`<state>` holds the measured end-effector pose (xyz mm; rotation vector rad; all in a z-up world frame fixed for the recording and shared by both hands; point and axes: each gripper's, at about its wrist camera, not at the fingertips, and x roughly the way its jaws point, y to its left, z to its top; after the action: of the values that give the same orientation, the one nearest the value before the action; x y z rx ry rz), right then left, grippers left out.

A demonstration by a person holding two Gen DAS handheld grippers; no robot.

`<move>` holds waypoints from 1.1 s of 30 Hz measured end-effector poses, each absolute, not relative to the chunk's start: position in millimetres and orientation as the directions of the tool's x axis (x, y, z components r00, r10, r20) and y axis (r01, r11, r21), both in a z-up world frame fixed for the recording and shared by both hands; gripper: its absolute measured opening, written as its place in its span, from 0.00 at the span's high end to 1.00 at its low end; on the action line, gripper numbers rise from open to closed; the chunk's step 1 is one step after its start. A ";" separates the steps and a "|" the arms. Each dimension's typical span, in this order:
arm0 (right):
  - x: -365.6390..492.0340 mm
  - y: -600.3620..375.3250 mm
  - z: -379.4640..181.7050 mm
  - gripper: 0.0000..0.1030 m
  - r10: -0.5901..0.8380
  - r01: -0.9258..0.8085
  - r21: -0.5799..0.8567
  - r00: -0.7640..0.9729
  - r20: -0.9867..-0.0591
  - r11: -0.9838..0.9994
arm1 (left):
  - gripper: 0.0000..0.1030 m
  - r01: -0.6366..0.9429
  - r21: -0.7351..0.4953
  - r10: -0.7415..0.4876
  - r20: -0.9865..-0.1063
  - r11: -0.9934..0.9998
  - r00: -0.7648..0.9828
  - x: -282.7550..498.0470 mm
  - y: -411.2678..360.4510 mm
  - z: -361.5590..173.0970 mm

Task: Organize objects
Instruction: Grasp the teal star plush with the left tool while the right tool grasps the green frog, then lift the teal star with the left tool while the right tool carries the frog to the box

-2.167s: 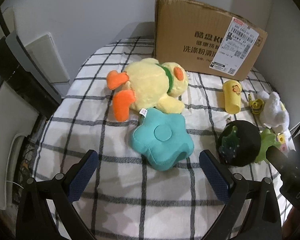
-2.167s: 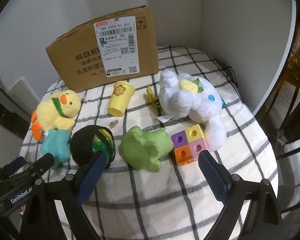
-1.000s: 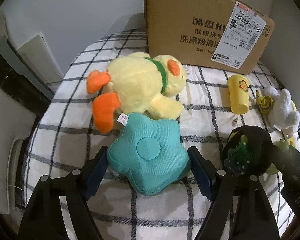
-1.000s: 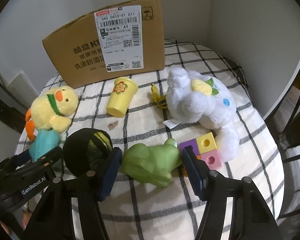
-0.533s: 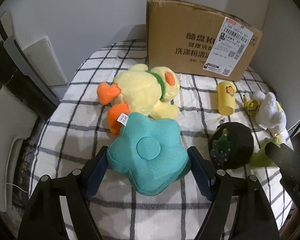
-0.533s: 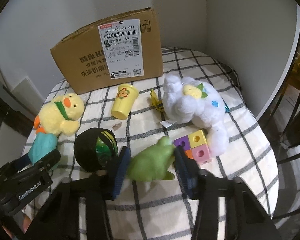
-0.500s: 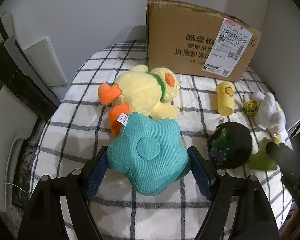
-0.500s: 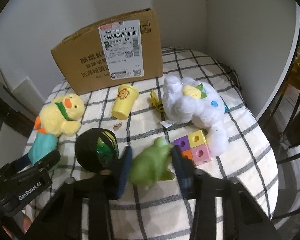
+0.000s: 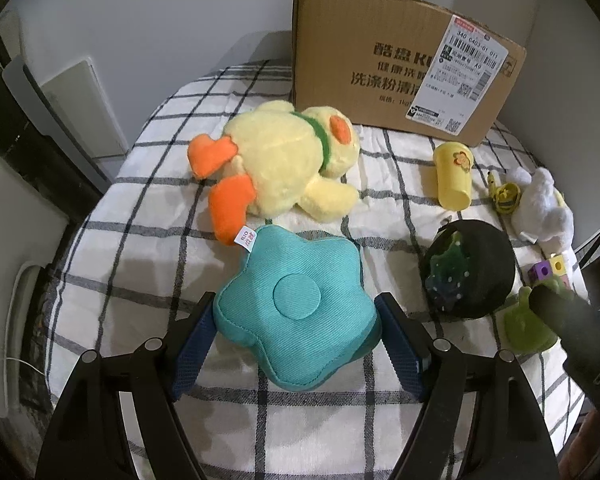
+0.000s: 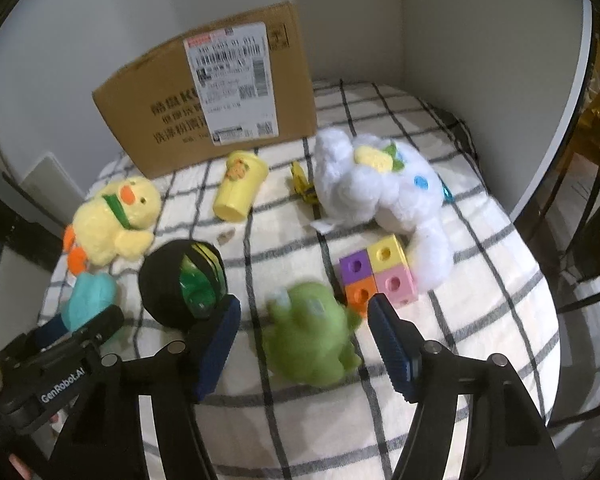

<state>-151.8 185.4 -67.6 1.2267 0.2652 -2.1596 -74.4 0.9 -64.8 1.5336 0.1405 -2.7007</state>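
The left gripper is clamped on the teal star cushion. The right gripper is opening, pads clear of the green frog toy (blurred) between them. Far behind stands the cardboard box.

- Left gripper: angled steeply downward, both blue pads pressed against the flanks of the teal star cushion (grip firm, cushion seated between them).
- Right gripper: likewise angled down, jaws opening, pads clear of the blurred green frog toy lying between them.
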 end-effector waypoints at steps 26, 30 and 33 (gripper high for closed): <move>-149.4 193.3 -70.0 0.45 -0.396 0.582 0.098 -0.411 -0.821 -0.807 | 0.25 0.112 -0.041 -0.029 -0.829 -0.993 -0.558 -79.7 -2.4 -60.9; -146.8 195.4 -61.5 0.45 -0.427 0.601 0.114 -0.410 -0.806 -0.791 | 0.25 0.109 -0.054 -0.019 -0.814 -0.993 -0.580 -70.6 -3.1 -48.4; -143.9 196.8 -54.3 0.45 -0.446 0.609 0.124 -0.412 -0.795 -0.784 | 0.25 0.114 -0.067 -0.015 -0.802 -0.991 -0.597 -65.0 -3.3 -38.3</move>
<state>-143.9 196.8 -54.3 1.1612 0.2433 -2.1999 -65.0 -3.3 -38.2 1.3734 0.1701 -2.7397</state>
